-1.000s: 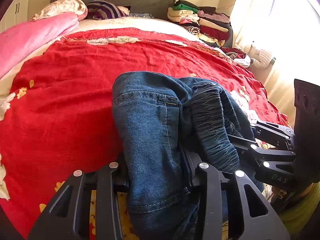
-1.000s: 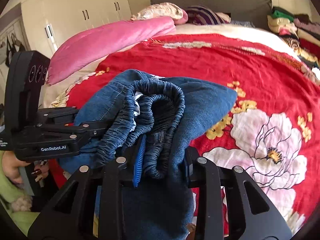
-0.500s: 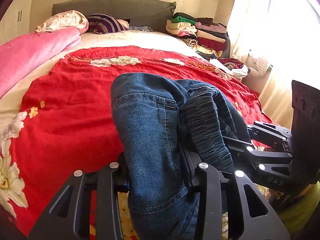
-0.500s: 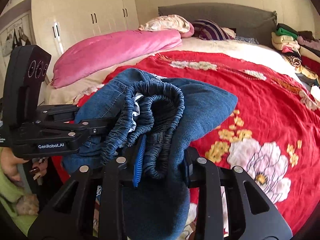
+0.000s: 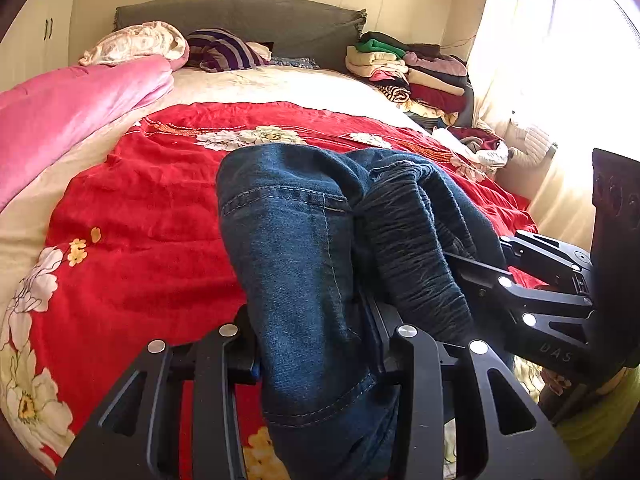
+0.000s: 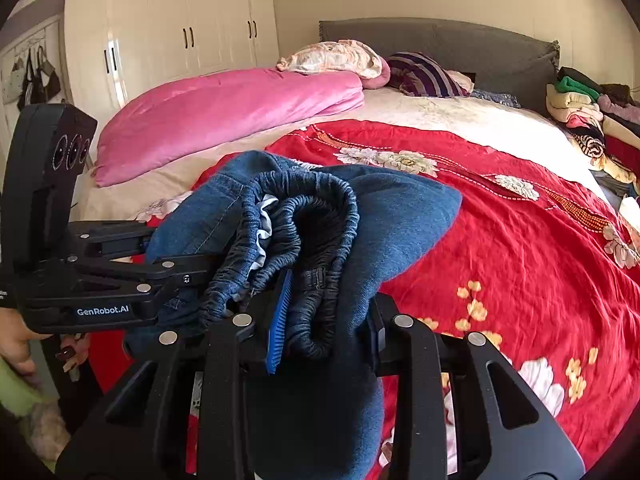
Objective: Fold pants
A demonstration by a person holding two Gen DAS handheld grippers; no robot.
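The jeans (image 5: pixel 304 264) hang bunched in the air above the bed (image 5: pixel 132 216), held by both grippers at once. In the left wrist view a thick fold of denim with a stitched seam runs between the fingers (image 5: pixel 250 354) of the left gripper (image 5: pixel 320 356), which are clamped on it. In the right wrist view the gathered elastic waistband (image 6: pixel 316 216) and a flap of blue cloth sit between the fingers of the right gripper (image 6: pixel 324 336), also clamped on the jeans; a blue ribbed pad (image 6: pixel 280 320) presses against the waistband. Each gripper shows in the other's view, close beside it and gripping the same bundle. Below lies a red bedspread (image 6: pixel 520 248) with white and yellow flowers. A pink quilt (image 6: pixel 224 112) lies along one side, pillows (image 6: pixel 340 58) lean at the grey headboard (image 6: pixel 460 40), and a pile of folded clothes (image 5: pixel 404 68) is stacked in the far corner by the bright window. White wardrobe doors (image 6: pixel 180 28) stand behind the quilt
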